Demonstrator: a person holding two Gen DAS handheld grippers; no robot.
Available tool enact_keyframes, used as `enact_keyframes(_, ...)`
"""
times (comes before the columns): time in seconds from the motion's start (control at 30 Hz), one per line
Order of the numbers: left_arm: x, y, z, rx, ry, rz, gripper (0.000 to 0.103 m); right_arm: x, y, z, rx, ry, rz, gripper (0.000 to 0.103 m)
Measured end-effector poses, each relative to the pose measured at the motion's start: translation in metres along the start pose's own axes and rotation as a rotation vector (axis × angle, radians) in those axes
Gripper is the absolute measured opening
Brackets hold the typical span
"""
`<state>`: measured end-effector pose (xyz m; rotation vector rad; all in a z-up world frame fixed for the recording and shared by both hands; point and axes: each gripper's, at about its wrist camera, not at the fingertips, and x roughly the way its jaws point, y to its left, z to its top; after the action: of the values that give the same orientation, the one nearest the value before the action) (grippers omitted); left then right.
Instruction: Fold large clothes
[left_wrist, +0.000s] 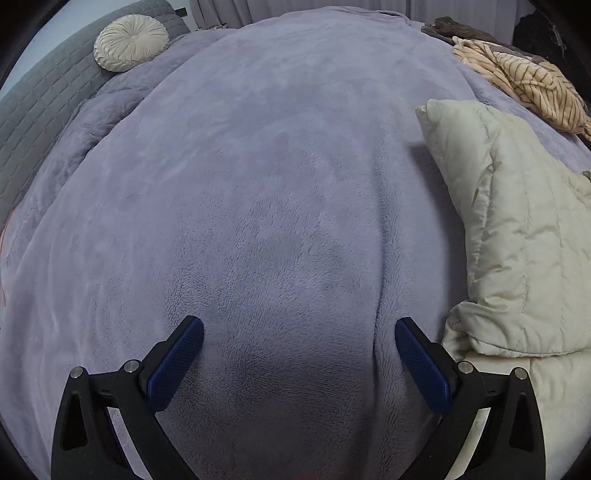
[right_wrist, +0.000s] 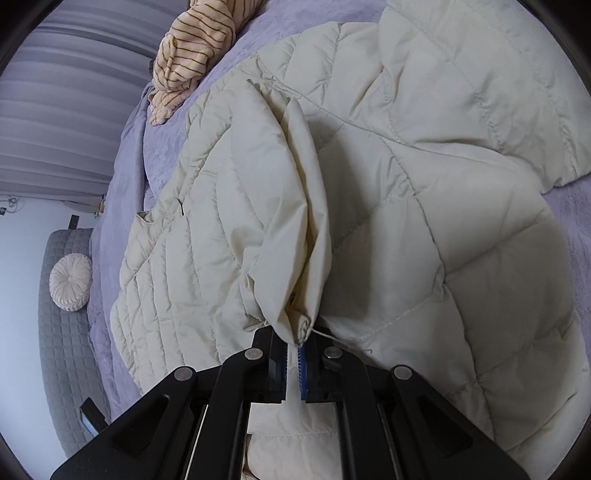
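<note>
A cream quilted puffer jacket (right_wrist: 424, 192) lies spread on the lavender blanket (left_wrist: 258, 184). My right gripper (right_wrist: 293, 343) is shut on a bunched fold of the jacket's edge (right_wrist: 295, 317), which rises from the jacket into the blue pads. In the left wrist view the jacket (left_wrist: 517, 240) shows at the right, one part folded up. My left gripper (left_wrist: 299, 332) hovers open over bare blanket, left of the jacket, with nothing between its blue pads (left_wrist: 177, 362).
A peach striped garment (left_wrist: 524, 85) lies crumpled at the bed's far side, seen also as the striped garment (right_wrist: 192, 55). A round cream cushion (left_wrist: 131, 42) rests against the grey quilted headboard (left_wrist: 44, 110). Grey curtains (right_wrist: 55, 110) hang behind.
</note>
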<state>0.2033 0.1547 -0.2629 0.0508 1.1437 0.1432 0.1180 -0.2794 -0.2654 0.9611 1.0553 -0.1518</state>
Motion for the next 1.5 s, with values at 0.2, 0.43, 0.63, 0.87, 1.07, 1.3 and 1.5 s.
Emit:
enact_keyframes(0.2,-0.04,0.002,0.008,0.032,-0.051,-0.103,0.103,-0.018,0.005,-0.005,-0.068,0.079,-0.006,0.041)
enact_keyframes(0.43,-0.055,-0.036,0.042,0.087,-0.094,-0.171,0.103,-0.065,0.029,-0.029,-0.22,0.022,-0.041,0.061)
enact_keyframes(0.63,-0.027,-0.082,0.063,0.163,-0.092,-0.088,0.103,-0.056,0.061,0.002,-0.336,-0.07,-0.078,0.017)
enact_keyframes(0.87,0.009,-0.078,0.048,0.162,-0.025,-0.054,0.103,-0.011,0.034,0.035,-0.388,-0.055,-0.233,0.013)
enact_keyframes(1.07,0.012,-0.081,0.044,0.176,-0.026,-0.032,0.103,-0.012,0.015,0.059,-0.394,-0.096,-0.312,0.007)
enact_keyframes(1.3,0.005,-0.074,0.05,0.15,-0.014,-0.04,0.103,-0.062,-0.002,0.055,-0.332,-0.128,-0.287,0.008)
enact_keyframes(1.5,-0.026,-0.077,0.046,0.167,-0.04,-0.055,0.103,-0.091,-0.017,0.036,-0.278,-0.1,-0.23,0.012)
